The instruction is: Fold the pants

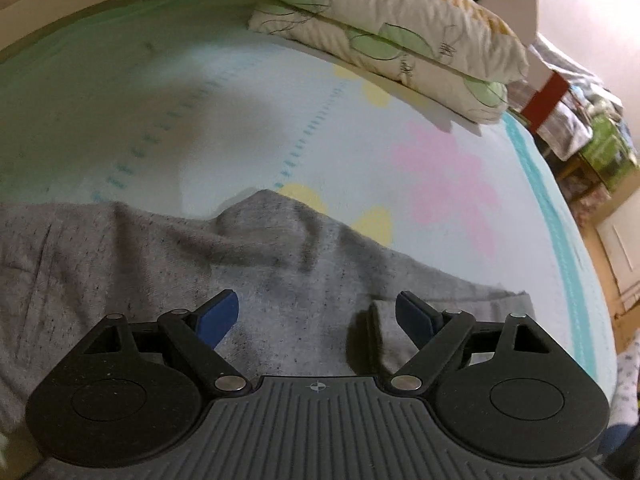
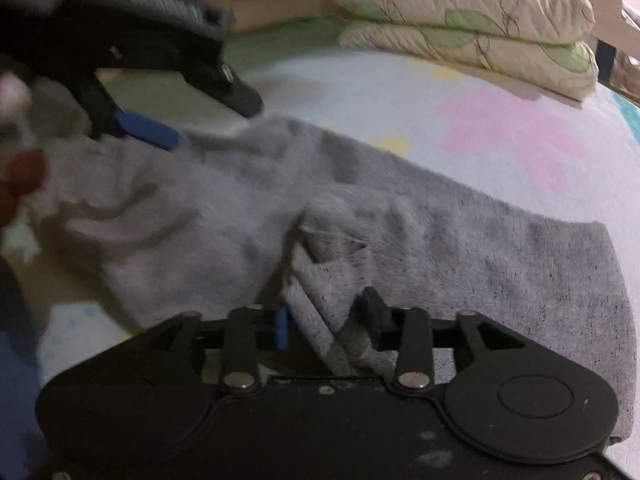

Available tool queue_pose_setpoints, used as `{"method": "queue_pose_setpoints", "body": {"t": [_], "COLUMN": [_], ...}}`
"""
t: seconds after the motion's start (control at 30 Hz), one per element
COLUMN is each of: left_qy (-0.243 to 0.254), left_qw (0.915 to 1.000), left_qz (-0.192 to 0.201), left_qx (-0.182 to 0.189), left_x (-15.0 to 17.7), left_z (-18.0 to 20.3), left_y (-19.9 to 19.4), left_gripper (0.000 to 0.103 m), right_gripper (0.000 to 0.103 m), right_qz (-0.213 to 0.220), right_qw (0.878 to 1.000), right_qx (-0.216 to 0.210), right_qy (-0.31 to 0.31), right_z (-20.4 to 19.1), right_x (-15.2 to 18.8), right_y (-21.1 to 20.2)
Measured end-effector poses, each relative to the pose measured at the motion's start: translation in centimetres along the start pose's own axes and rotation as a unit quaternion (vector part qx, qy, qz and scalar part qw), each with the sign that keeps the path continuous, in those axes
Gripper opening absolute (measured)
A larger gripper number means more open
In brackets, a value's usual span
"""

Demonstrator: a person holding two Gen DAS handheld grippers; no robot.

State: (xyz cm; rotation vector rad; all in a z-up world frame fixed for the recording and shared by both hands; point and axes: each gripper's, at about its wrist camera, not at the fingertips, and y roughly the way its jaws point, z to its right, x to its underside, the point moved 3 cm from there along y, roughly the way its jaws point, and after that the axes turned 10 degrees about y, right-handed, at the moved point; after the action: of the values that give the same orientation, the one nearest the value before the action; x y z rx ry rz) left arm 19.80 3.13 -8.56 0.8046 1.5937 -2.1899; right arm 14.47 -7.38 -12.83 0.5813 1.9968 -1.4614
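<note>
With the grey pants [image 2: 400, 216] lying folded over on the bed sheet [image 1: 280, 100], we are releasing: left gripper [image 1: 316, 312] wide and empty, right gripper [image 2: 330, 320] half-open around a fabric fold (pads apparently clear), so next we withdraw and regrasp.

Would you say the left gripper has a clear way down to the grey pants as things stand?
Probably yes. The left gripper is open and empty, and the grey pants lie right under its fingers with nothing between. The right gripper, with a fold of cloth between its fingers, is off to one side.
</note>
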Motion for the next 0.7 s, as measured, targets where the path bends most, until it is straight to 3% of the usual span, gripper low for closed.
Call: {"method": "queue_pose_setpoints", "body": {"t": [0.1, 0.23, 0.27, 0.3, 0.37, 0.53, 0.6, 0.7], "left_qy": [0.022, 0.054, 0.062, 0.070, 0.089, 0.119, 0.140, 0.140], "left_qw": [0.9995, 0.9967, 0.9951, 0.9938, 0.9908, 0.9826, 0.9822, 0.9816], "left_qz": [0.001, -0.016, -0.023, -0.029, -0.037, -0.101, -0.093, -0.102], "left_qx": [0.021, 0.060, 0.073, 0.081, 0.096, 0.101, 0.083, 0.080], "left_x": [0.1, 0.7, 1.0, 1.5, 2.6, 6.1, 7.1, 7.4], "left_z": [1.1, 3.9, 4.7, 5.6, 7.1, 8.9, 9.0, 8.6], "left_y": [0.4, 2.0, 2.4, 2.8, 3.4, 6.1, 6.3, 6.1], "left_gripper": [0.086, 0.087, 0.087, 0.087, 0.087, 0.087, 0.090, 0.090], "right_gripper": [0.052, 0.051, 0.041, 0.020, 0.008, 0.006, 0.000, 0.000], "right_qz": [0.037, 0.064, 0.062, 0.058, 0.045, 0.016, 0.000, 0.013], "right_qw": [0.998, 0.994, 0.993, 0.991, 0.987, 0.977, 0.971, 0.967], "right_qx": [-0.032, 0.009, 0.028, 0.044, 0.067, 0.092, 0.118, 0.108], "right_qy": [0.033, 0.085, 0.099, 0.109, 0.139, 0.194, 0.209, 0.232], "right_z": [1.5, 7.1, 8.9, 10.2, 13.3, 18.9, 20.8, 21.6], "right_x": [-1.5, -4.2, -4.5, -4.9, -5.2, -3.5, -2.9, -2.7], "right_y": [-3.7, -5.3, -5.2, -4.7, -3.7, -1.4, 0.0, -0.1]}}
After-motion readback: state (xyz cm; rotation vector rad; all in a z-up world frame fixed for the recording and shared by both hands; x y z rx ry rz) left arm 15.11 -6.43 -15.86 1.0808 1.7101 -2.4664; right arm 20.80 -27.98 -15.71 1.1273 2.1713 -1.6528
